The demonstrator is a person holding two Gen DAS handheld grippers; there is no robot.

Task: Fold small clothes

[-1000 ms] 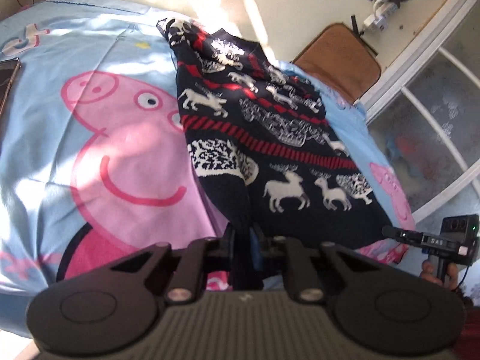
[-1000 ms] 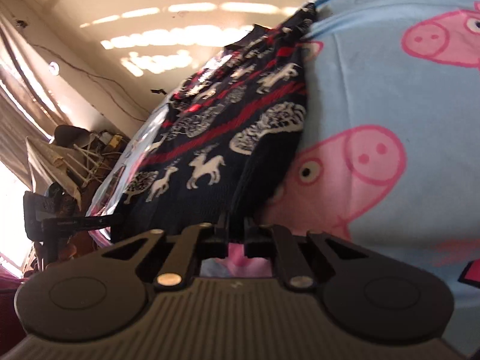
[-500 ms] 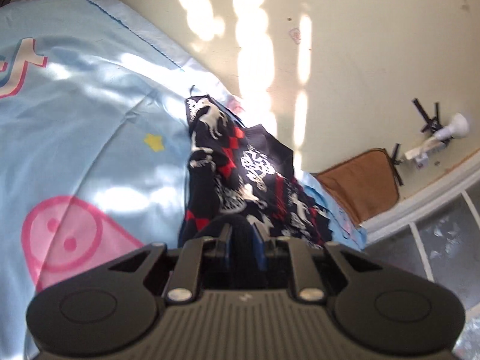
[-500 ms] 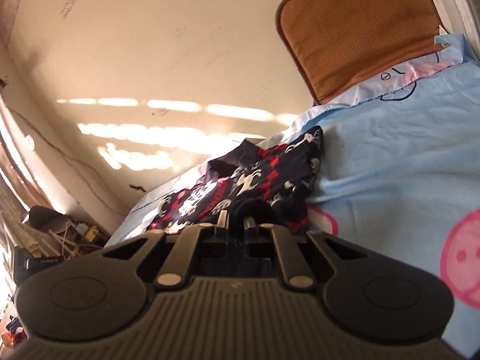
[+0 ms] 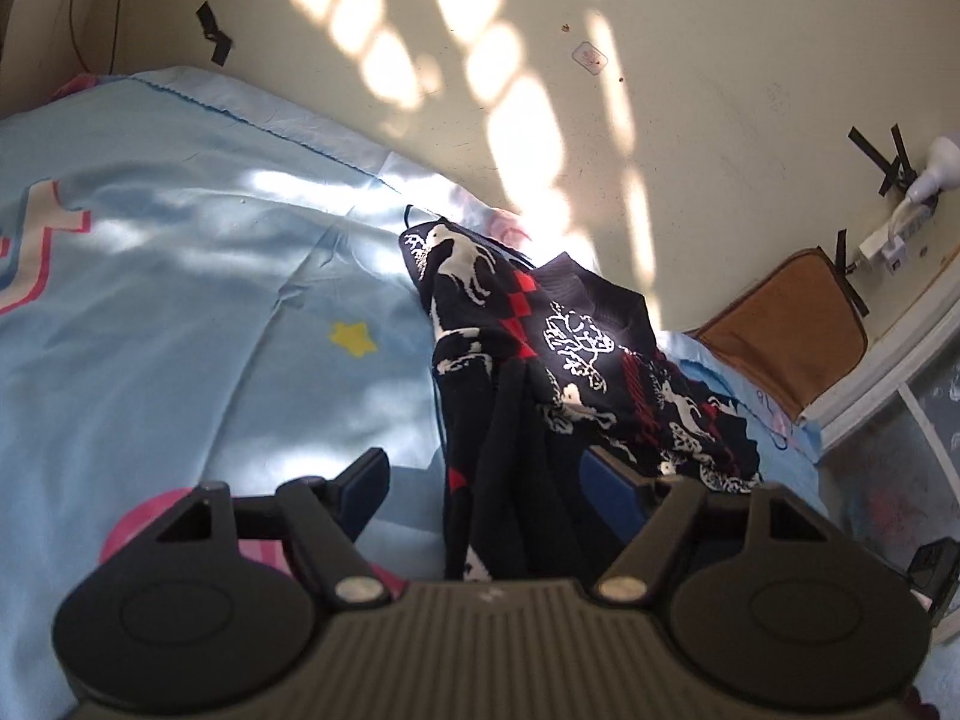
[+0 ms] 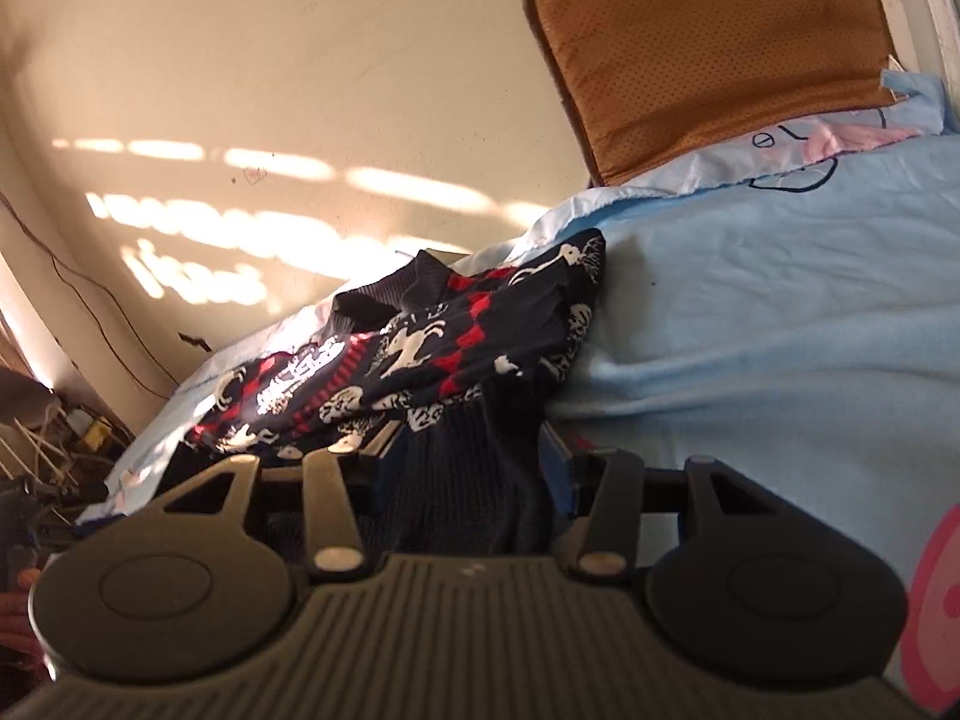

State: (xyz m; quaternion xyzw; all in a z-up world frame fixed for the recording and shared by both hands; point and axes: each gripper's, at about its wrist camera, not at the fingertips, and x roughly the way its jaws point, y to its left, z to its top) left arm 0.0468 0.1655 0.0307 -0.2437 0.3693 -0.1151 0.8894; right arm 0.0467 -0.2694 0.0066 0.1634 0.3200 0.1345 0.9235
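My left gripper [image 5: 486,474] has a matte black housing with a ribbed grey centre panel, two round black discs at either side, angular black linkage arms fixed by silver screws, and blue pads on the fingers [image 5: 366,483]. My right gripper [image 6: 474,450] has the same build: ribbed panel, paired discs, silver screws, blue-faced fingers [image 6: 555,468].

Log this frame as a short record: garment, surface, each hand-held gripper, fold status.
garment: dark patterned sweater, bunched near the wall
surface: light blue bedsheet
left hand-held gripper: jaws opening, sweater hem between them, pads off the cloth
right hand-held gripper: jaws opening, dark hem between them
background: brown cushion against the wall
fold status: hem brought up onto the sweater body, being released
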